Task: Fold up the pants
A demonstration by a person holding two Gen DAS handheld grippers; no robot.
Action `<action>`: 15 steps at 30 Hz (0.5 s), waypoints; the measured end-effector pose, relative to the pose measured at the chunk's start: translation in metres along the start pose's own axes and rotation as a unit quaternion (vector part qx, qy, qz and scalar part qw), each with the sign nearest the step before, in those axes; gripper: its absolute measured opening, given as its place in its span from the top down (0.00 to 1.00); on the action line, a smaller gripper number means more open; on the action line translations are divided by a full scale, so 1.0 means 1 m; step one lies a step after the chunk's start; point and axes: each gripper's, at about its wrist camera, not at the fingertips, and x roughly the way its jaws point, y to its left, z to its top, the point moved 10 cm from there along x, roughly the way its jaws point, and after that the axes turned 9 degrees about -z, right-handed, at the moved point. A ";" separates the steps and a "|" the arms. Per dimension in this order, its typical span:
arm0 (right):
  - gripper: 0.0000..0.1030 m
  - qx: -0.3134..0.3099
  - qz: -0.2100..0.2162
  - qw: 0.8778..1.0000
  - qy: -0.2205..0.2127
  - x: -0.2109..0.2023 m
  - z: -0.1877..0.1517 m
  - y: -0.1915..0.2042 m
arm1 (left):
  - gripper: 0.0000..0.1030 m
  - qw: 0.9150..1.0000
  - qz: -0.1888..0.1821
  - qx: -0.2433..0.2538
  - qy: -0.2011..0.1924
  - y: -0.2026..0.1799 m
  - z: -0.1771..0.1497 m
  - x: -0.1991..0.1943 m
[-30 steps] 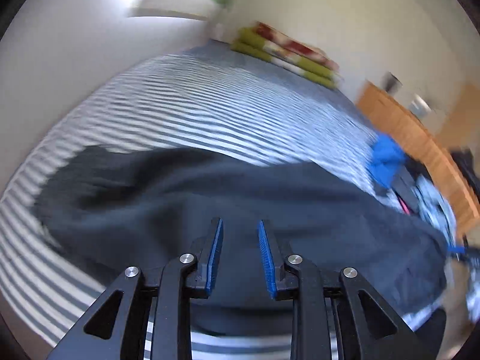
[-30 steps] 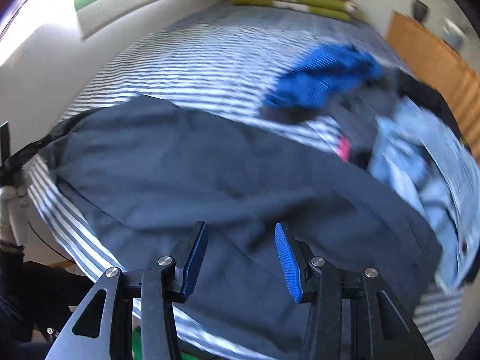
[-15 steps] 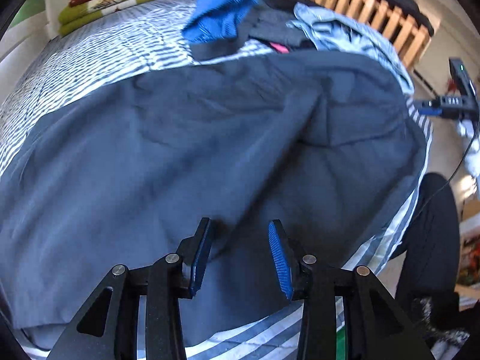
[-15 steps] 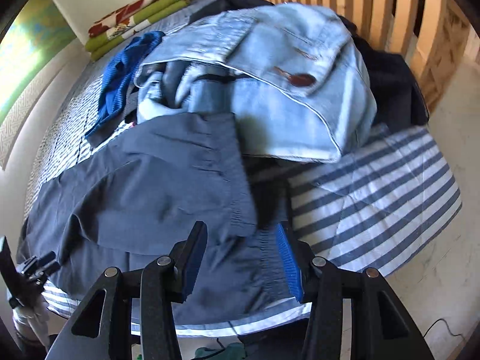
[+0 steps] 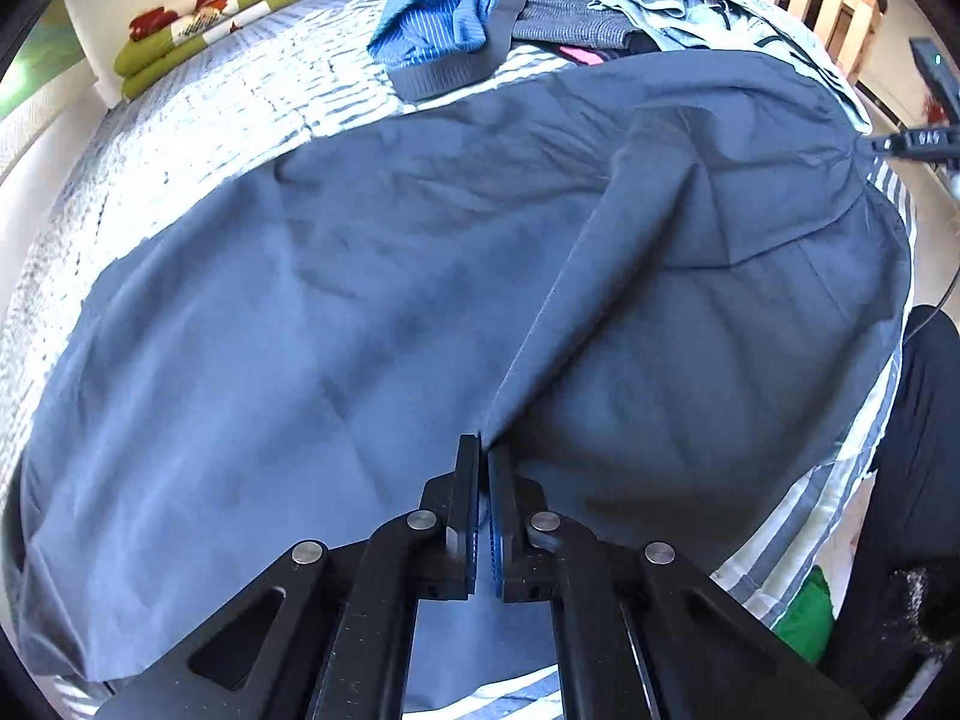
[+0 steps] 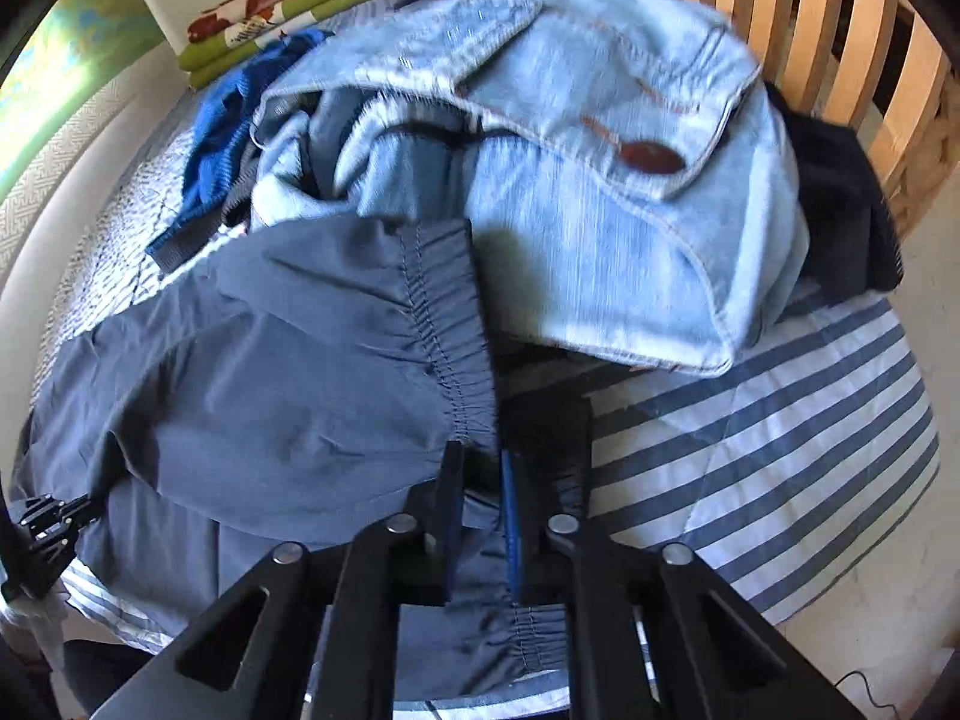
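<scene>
Dark grey-blue pants (image 5: pixel 300 312) lie spread across the striped bed. My left gripper (image 5: pixel 483 456) is shut on a pinched ridge of the fabric near the bed's front edge, and a taut crease runs from its tips up to the right. In the right wrist view the pants (image 6: pixel 270 360) end in a gathered elastic waistband (image 6: pixel 456 348). My right gripper (image 6: pixel 480 468) is closing on the near end of that waistband, and bunched cloth fills the space between its jaws.
Light denim jeans (image 6: pixel 570 210) are heaped just behind the waistband, with a blue striped garment (image 5: pixel 444 6) and dark clothes beside them. A folded green and red blanket (image 5: pixel 228 12) lies at the far end. A wooden slatted bed end (image 6: pixel 780 30) stands on the right. A person's dark leg (image 5: pixel 918 420) is by the bed edge.
Both grippers swung across the bed and settled at the pants' near edge. Their jaws, apart half a second ago, have come together on the fabric, the left one lifting a crease.
</scene>
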 end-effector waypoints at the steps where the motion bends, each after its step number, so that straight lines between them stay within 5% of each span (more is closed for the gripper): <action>1: 0.94 0.002 0.002 1.000 -0.006 -0.008 0.004 -0.001 | 0.98 1.000 0.001 0.001 -0.003 0.000 0.001 -0.005; 10: 0.96 0.006 0.037 0.999 -0.038 -0.083 0.022 -0.010 | 0.98 0.998 -0.030 -0.002 -0.046 0.002 0.006 -0.069; 13: 0.96 0.001 0.022 0.999 -0.040 -0.088 0.012 -0.022 | 0.96 0.996 -0.084 0.006 -0.020 -0.017 -0.019 -0.074; 15: 0.95 -0.021 0.003 1.000 -0.016 -0.070 -0.007 -0.024 | 0.84 0.996 -0.091 0.010 0.009 -0.025 -0.042 -0.068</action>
